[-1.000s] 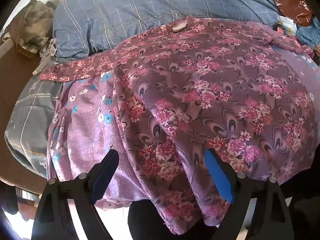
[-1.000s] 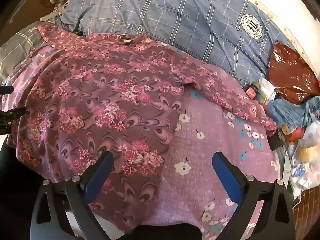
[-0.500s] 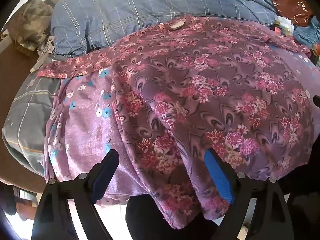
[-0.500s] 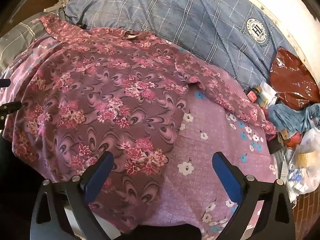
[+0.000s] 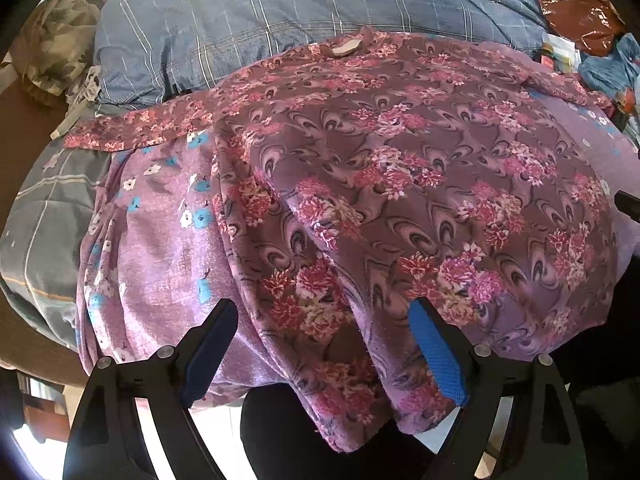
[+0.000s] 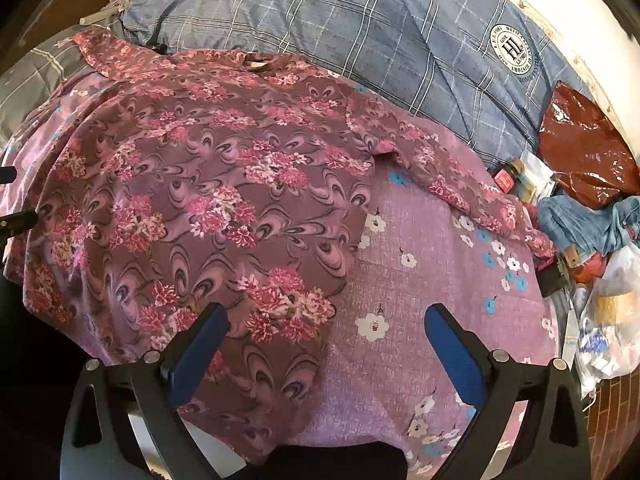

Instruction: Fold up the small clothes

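The flowery shirt (image 5: 400, 184) lies spread out flat on the purple bedspread (image 5: 160, 264), with its neck opening (image 5: 346, 47) up by the big blue checked pillow (image 5: 280, 12). It is laid flat like this so that it can be folded neatly. One sleeve (image 5: 132, 130) sticks out to the side, just below the pillow. The other sleeve (image 6: 460, 184) runs from the pillow toward the pile of bags and bottles (image 6: 592, 240). The bottom edge of the shirt hangs over the side of the bed farthest from the pillow.

The left gripper (image 5: 324, 344) is wide open and holds nothing. It sits at the bottom edge of the shirt, far from the pillow, and the cloth hangs down between its two blue pads (image 5: 438, 356). It looks ready to pinch that corner. I cannot tell if the pads touch the cloth.

The right gripper (image 6: 326, 352) is wide open too and holds nothing. It is over the other bottom corner of the shirt, also far from the pillow. One pad is over the shirt and the other is over the bedspread. I think both grippers wait here so they can grab the two bottom corners together and lift them up toward the pillow.

Compared with a second ago, the pillow is higher in both views and the shirt looks a little bigger. So both grippers have come a bit closer to the shirt. The shirt has not moved. Both grippers were open then too.
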